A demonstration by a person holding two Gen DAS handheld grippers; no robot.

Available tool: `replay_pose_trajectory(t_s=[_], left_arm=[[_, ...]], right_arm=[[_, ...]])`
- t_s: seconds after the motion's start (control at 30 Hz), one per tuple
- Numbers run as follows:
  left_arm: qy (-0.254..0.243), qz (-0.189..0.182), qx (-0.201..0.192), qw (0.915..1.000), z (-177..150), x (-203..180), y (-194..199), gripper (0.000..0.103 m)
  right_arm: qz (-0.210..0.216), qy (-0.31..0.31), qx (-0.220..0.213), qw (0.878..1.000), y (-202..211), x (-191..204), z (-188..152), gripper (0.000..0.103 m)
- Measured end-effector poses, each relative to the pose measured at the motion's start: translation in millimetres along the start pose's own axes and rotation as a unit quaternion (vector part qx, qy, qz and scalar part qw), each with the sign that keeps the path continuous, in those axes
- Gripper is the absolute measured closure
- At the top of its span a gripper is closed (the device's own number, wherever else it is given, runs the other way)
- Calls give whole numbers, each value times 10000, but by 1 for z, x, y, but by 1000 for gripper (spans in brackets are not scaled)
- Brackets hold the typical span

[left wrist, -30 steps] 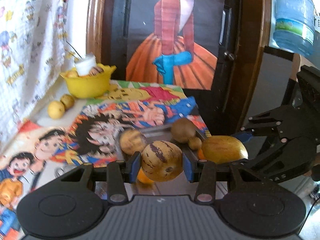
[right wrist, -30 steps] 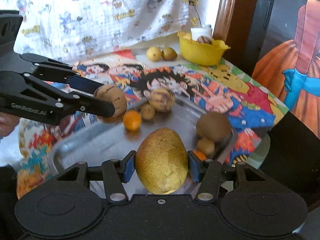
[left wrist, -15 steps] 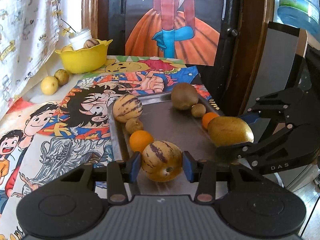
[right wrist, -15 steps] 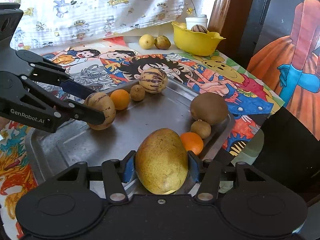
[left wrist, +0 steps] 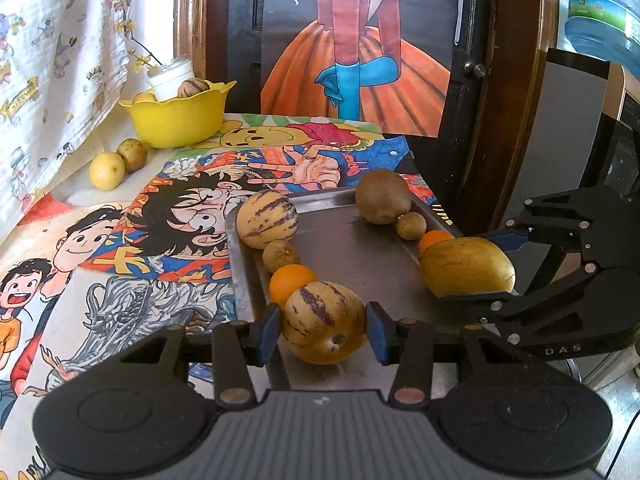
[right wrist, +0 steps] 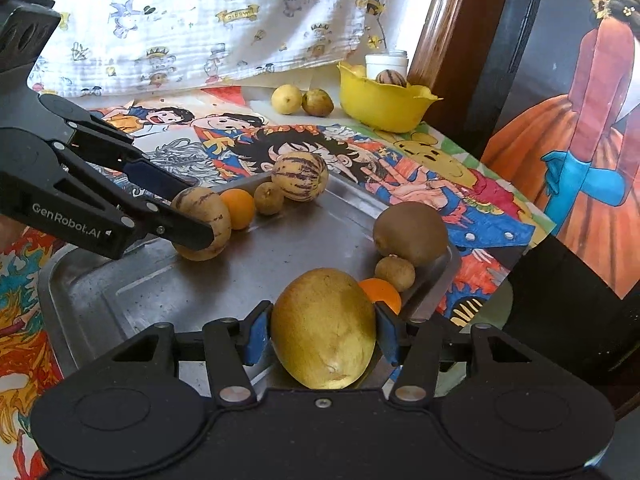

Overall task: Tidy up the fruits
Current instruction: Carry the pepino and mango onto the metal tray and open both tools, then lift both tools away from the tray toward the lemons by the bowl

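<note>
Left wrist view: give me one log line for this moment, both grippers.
left gripper jaws just opening, striped melon between them on tray | right gripper shut on mango

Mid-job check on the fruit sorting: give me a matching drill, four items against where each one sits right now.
Items:
1. yellow bowl
2. big brown fruit
3. pale yellow fruit
4. mango

Places:
A. between the fingers of the right claw
B. at the far right corner of the metal tray
C. on the table, just beside the bowl
D. at the back of the table, holding a striped fruit

Pairs: 1-D, 2-B, 3-C, 4-A
</note>
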State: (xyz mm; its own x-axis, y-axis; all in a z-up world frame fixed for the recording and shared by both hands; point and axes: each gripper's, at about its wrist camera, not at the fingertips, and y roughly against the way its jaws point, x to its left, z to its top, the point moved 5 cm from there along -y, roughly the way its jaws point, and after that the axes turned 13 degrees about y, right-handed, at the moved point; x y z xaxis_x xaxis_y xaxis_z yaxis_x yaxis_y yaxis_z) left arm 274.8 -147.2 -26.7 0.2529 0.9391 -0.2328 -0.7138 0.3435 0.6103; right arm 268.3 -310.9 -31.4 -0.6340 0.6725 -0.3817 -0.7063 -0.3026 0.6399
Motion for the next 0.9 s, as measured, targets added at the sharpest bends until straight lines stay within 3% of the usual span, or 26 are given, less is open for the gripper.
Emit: replay_pose_trajectory(t_s=[0.2,0.47,0.57,0.7,0.9], left_arm=[[39,79,-46,10000,1,0,5,47],[313,179,-274,9990,-1,4,31,27],[529,308,-417,9973,-6,10,46,17],[768,613,-537,9937,-16,21,64,5],[916,725,-729,9905,-30,34,94,1]], right_arm=[[-90,-260,-96,9996,7,-3,-3,32],[-314,-873,-305,9952,38,2,-12,14],[-470,-1088,-371,9923,52,8,-18,2],[-689,-1338,-366,9879,69,21,-24,1],[-738,-1989,-315,9767,91,42,-28,1]])
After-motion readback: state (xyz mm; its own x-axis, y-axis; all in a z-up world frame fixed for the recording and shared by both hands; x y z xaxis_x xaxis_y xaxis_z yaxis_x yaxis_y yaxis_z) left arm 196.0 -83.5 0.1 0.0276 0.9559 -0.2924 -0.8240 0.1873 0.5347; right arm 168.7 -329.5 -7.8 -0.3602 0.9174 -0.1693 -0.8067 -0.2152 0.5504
